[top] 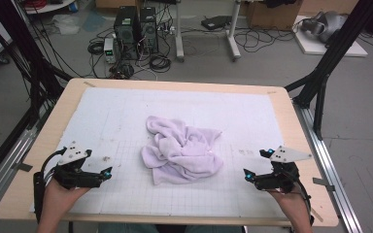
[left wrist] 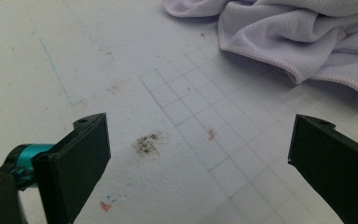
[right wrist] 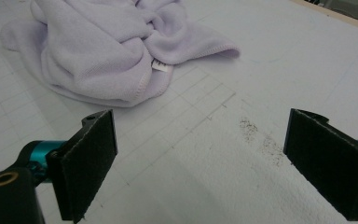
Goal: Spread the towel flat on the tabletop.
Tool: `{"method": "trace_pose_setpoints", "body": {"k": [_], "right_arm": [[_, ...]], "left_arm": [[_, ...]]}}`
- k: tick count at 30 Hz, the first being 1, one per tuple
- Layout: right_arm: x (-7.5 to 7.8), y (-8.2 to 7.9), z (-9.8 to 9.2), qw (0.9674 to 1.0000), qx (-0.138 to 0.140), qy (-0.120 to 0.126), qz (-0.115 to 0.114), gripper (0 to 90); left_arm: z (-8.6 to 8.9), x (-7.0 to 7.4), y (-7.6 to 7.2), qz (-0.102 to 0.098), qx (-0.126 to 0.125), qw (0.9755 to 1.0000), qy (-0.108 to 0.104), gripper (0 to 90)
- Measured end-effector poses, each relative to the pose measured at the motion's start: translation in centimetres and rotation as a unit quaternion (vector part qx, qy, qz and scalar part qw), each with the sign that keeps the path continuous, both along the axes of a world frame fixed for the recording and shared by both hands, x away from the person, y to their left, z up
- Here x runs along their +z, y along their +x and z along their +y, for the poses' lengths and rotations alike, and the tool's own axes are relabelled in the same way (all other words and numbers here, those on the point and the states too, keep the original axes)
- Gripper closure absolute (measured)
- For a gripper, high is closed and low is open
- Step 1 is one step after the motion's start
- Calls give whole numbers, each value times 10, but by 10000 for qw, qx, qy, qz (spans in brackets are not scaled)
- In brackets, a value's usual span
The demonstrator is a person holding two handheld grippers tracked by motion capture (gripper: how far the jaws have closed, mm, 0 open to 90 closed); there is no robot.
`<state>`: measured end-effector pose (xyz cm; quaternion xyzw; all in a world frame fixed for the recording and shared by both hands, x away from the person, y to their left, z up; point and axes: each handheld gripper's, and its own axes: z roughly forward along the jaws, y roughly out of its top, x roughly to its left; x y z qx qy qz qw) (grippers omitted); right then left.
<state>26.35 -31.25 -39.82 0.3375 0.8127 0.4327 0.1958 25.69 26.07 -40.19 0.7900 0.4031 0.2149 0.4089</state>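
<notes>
A crumpled lilac towel (top: 182,148) lies in a heap at the middle of the white gridded mat (top: 126,116). My left gripper (top: 108,173) rests near the mat's front left, pointing right toward the towel, jaws wide open and nothing between them. In the left gripper view the towel (left wrist: 303,42) lies ahead at upper right. My right gripper (top: 256,165) sits near the front right, pointing left at the towel, also open and empty. In the right gripper view the towel (right wrist: 102,51) fills the upper left, with a small white label (right wrist: 160,66) at its hem.
The mat covers a wooden table (top: 48,131) with black frame posts (top: 320,82) at both sides. Dark smudges (left wrist: 147,143) mark the mat near each gripper. Computer towers (top: 135,31) and cables stand on the floor beyond the far edge.
</notes>
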Motion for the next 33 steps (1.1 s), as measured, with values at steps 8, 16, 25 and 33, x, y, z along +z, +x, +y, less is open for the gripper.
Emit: {"method": "trace_pose_setpoints", "body": {"k": [8,16,25,33], "right_arm": [[-2,6,-1,10000,17,12,40,88],[2,9,4,9999,96,56,39,88],[12,19,21,9996,284,21,-18,88],[25,40,51,9981,613,-89,-58,88]], "left_arm": [[0,1,3,24,-26,10000,12,60],[1,0,2,45,-44,10000,3,60],[-2,4,4,32,-121,9999,-24,71],[-12,9,9,17,-294,9996,3,71]]}}
